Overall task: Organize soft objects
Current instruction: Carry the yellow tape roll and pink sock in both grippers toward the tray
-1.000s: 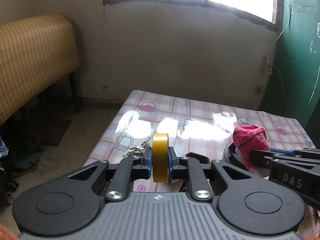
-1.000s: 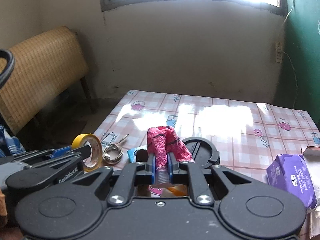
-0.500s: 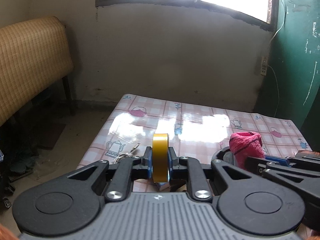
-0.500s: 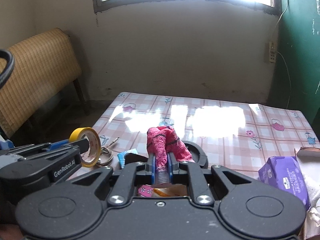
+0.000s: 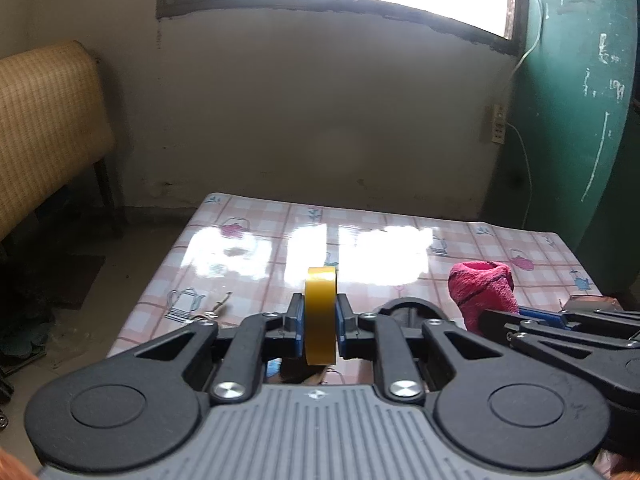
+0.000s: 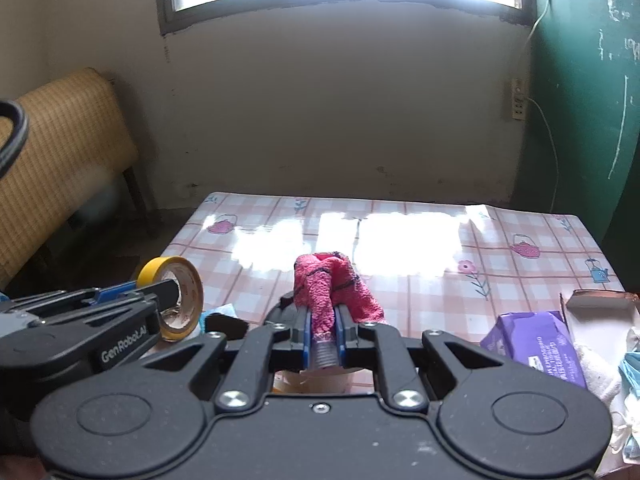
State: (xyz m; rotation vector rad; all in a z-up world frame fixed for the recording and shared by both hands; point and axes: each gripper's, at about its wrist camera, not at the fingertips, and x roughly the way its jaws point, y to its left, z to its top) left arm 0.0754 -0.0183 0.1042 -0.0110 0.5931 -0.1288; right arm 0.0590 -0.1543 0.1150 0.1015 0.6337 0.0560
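Pink terry cloth: clamped between the jaws of the right tongs; bundle stands upright, long axis rising up and away from the tongs, held above the near edge of the table.
Right tongs state: closed hard on the cloth's lower end; nothing else in the grip.
Yellow tape roll: pinched on edge by the left tongs, jaws closed against its two flat faces.
Side by side: left tongs sit just beside the right, toward the table's left edge; the cloth shows to the right of the tape in the left view.
Likely destination: open box at the near right corner, beside a purple tissue pack; soft white items lie there.
Deciding relation: box lies to the right of the cloth; right hand is the nearer one.
Judgement: cloth goes rightward, tape elsewhere.
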